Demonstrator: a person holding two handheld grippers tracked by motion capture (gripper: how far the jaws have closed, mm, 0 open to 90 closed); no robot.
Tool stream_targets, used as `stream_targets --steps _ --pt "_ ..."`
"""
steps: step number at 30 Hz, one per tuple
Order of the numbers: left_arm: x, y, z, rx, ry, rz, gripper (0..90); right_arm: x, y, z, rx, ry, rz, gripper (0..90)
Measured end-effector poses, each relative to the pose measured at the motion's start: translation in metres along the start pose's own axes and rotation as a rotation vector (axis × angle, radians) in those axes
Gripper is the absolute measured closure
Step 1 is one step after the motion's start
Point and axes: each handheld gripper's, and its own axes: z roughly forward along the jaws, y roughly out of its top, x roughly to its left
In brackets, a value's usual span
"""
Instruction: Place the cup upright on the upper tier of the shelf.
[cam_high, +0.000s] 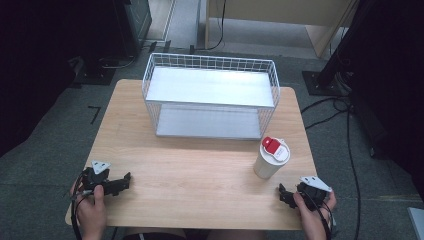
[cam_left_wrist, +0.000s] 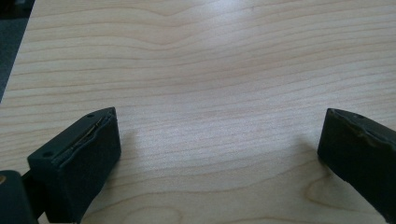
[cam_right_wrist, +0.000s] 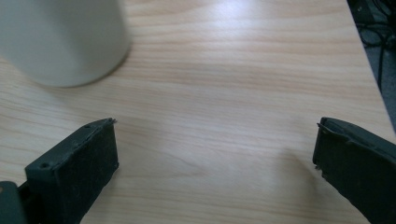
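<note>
nothing looks handled yet. the white paper cup with a red-and-white lid stands upright on the light wooden table, in front of the white wire two-tier rack, near the right gripper. that gripper and the left gripper both rest spread wide, empty; grasping remains.

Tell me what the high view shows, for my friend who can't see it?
A person's two hands each hold a black gripper at the near edge of a wooden table: the left gripper and the right gripper, neither holding anything. A white cup with a red-topped lid stands near the right gripper, and a white wire basket sits at the table's far side.
</note>
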Motion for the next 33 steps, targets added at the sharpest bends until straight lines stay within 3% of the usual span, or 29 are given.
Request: stream_targets --steps 8,15,22,33 --pt "0.0 0.0 0.0 0.0 0.0 0.0 0.0 0.022 0.006 -0.001 -0.052 0.053 -0.051 0.0" --pt "0.0 0.0 0.0 0.0 0.0 0.0 0.0 0.035 0.01 -0.001 -0.074 0.104 -0.055 0.4" --pt "0.0 0.0 0.0 0.0 0.0 0.0 0.0 0.051 0.022 -0.002 -0.14 0.154 0.017 5.7" --pt "0.0 0.0 0.0 0.0 0.0 0.0 0.0 0.058 0.037 -0.002 -0.239 0.16 0.037 8.7"
